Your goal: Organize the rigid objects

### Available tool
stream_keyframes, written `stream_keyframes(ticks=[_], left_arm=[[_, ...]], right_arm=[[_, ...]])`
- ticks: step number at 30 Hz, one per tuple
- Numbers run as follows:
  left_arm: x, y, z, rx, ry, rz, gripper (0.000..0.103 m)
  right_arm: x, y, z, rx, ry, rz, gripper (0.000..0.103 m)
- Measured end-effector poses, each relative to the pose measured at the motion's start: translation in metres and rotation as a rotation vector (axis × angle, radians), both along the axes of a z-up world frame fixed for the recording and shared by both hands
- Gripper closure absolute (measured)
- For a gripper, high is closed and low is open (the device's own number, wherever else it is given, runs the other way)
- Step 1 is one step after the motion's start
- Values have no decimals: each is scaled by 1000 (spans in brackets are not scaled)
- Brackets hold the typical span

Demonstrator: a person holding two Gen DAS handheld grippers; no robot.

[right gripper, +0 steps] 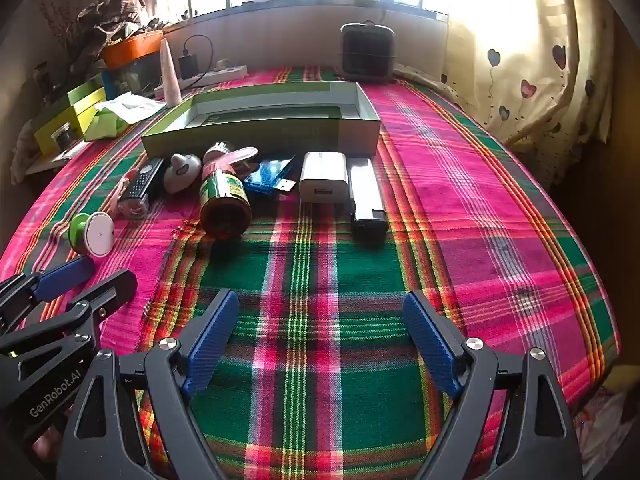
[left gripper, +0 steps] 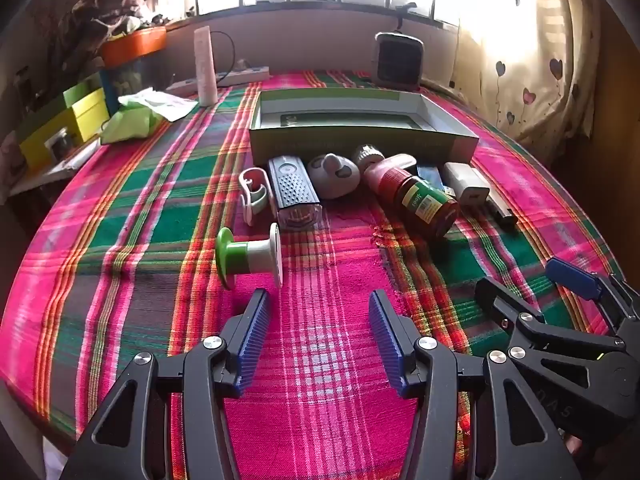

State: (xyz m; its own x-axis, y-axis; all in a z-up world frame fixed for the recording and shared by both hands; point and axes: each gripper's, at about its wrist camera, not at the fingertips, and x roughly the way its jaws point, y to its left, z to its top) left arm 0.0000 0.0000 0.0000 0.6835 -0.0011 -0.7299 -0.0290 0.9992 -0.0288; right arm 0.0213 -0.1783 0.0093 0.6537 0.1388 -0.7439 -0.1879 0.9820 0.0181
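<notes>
Fingers of both grippers (left, right) spread, empty, over bare cloth w/ items near box.

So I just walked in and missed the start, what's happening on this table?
A person holds a gripper in each hand over a plaid cloth. The left gripper and right gripper are both open and hold nothing. A row of small things lies loose in front of an open green box: a spool, a black light, a red bottle, a white charger and others. The box holds none of them yet, so the sorting looks not yet begun.
</notes>
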Motion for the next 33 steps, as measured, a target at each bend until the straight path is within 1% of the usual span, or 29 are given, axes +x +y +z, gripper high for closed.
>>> stream_keyframes(ticks=[6, 11, 33], left_arm=[[1, -1, 0, 22, 8, -3, 53], [2, 5, 1, 11, 8, -2, 53], [-3, 0, 1, 24, -2, 1, 53]], right_arm=[[-1, 0, 0, -1, -2, 1, 18], [-1, 0, 0, 0, -2, 1, 18], [-2, -1, 1, 2, -6, 1, 18]])
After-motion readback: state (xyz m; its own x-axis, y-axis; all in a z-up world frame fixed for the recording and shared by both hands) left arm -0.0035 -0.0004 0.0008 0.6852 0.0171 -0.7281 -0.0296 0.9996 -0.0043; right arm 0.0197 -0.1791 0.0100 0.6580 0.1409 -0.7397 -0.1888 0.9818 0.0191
